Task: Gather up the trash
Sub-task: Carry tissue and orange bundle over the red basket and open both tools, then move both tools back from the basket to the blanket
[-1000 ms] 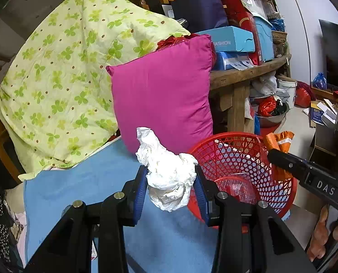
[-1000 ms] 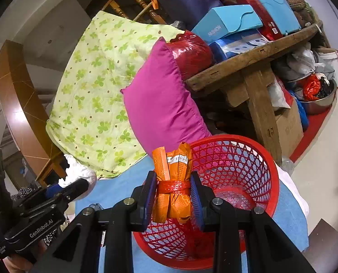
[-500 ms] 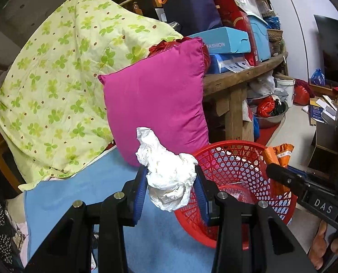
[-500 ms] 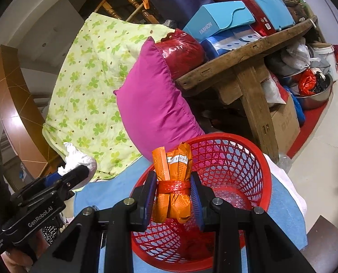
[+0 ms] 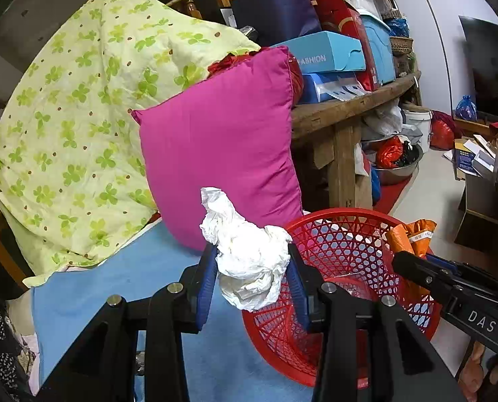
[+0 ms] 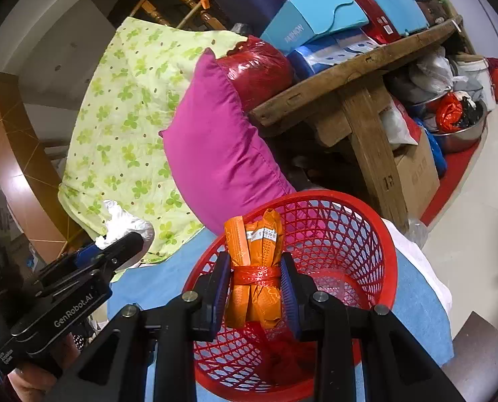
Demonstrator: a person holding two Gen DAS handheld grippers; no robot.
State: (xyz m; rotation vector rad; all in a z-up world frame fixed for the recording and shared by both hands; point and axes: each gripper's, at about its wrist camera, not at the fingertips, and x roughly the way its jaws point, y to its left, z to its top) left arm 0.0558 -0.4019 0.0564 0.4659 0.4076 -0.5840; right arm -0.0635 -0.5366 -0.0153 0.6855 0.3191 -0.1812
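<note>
The left gripper (image 5: 250, 268) has its jaws clenched on white paper (image 5: 247, 254) left of the red basket (image 6: 387, 254), while the right gripper's (image 6: 255, 288) jaws squeeze an orange packet (image 6: 254, 268) over it.

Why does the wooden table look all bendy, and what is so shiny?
Left wrist view: the fisheye lens curves the wooden table near the black corners. Right wrist view: light glares off the red plastic bag; the orange bundle close up stays sharp.

A cluttered home storeroom: pillows (image 5: 222, 140), stacked boxes (image 5: 329, 53), rough wooden table (image 6: 356, 77).
</note>
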